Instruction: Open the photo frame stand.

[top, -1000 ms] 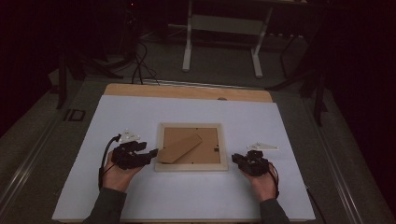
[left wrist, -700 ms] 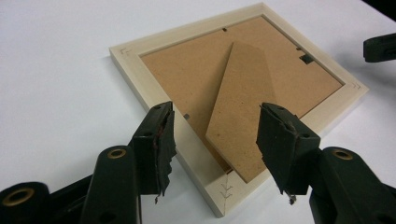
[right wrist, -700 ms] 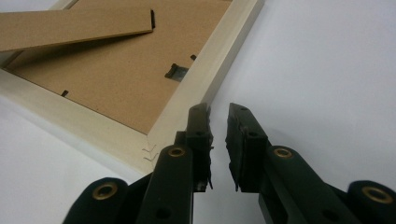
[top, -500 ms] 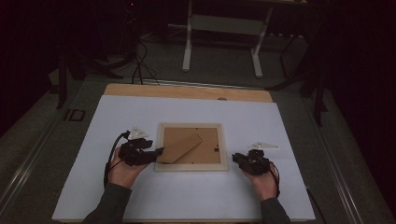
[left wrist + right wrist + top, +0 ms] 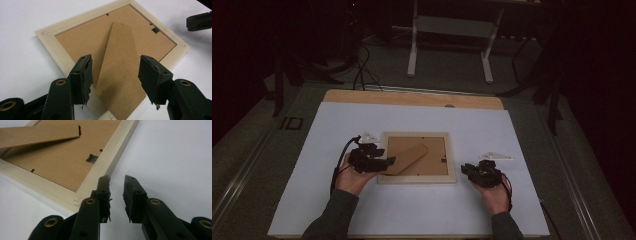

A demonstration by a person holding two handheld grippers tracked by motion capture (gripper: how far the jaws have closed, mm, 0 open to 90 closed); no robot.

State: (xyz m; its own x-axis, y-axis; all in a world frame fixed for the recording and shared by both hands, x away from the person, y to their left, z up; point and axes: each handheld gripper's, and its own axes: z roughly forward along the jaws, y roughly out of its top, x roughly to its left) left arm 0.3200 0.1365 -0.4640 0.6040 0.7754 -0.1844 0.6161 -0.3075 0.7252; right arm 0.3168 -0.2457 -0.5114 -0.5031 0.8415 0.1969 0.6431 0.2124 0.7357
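A pale wooden picture frame (image 5: pixel 417 178) lies face down on the white table, its brown backing up. A brown card stand (image 5: pixel 409 157) slants across the backing. My left gripper (image 5: pixel 387 162) reaches over the frame's left rail. In the left gripper view the frame (image 5: pixel 82 18) fills the middle and my left gripper (image 5: pixel 115 59) stands open, its jaws either side of the stand (image 5: pixel 120 62) without touching it. My right gripper (image 5: pixel 467 170) rests by the frame's near right corner. Its jaws (image 5: pixel 116 178) have just been opening; they stand narrowly open over bare table beside the rail (image 5: pixel 112 157).
The white sheet (image 5: pixel 512 210) covers most of the table, with a bare wooden strip (image 5: pixel 412 97) along the far edge. A small metal hanger (image 5: pixel 92 158) sits on the backing. Beyond the table stand white frame legs (image 5: pixel 413 50) and floor cables (image 5: pixel 362 65).
My left hand has slid right from beside the frame until its jaws reach over the frame's left rail and the stand. The right hand has stayed in place.
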